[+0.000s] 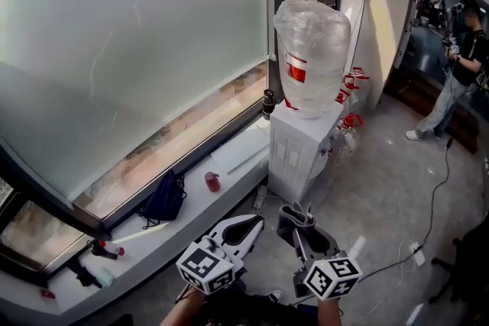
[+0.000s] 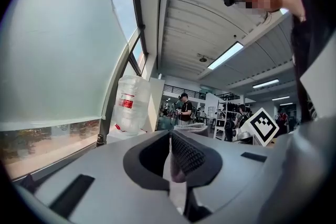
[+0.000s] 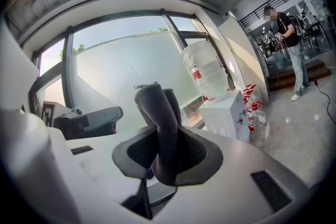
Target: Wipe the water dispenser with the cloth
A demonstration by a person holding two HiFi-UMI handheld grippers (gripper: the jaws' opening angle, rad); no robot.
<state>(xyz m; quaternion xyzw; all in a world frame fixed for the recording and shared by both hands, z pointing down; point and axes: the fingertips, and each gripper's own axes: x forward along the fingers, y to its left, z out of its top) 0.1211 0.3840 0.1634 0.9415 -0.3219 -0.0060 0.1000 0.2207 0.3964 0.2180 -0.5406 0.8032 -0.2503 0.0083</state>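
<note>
A white water dispenser (image 1: 294, 153) stands by the window with a large clear bottle (image 1: 309, 61) on top; both also show in the right gripper view, the dispenser (image 3: 228, 113) under its bottle (image 3: 206, 72). My right gripper (image 1: 294, 216) is shut on a dark grey cloth (image 3: 160, 123), which sticks up between the jaws as a folded wad (image 1: 296, 216). My left gripper (image 1: 250, 224) is shut with nothing in it; its jaws meet in the left gripper view (image 2: 170, 157). Both grippers are held low, well short of the dispenser.
A long white window sill (image 1: 191, 198) carries a dark bag (image 1: 164, 198), a red can (image 1: 212, 181) and small items. Spare bottles (image 1: 350, 99) stand behind the dispenser. A person (image 1: 458, 72) stands at far right. Cables and a power strip (image 1: 416, 248) lie on the floor.
</note>
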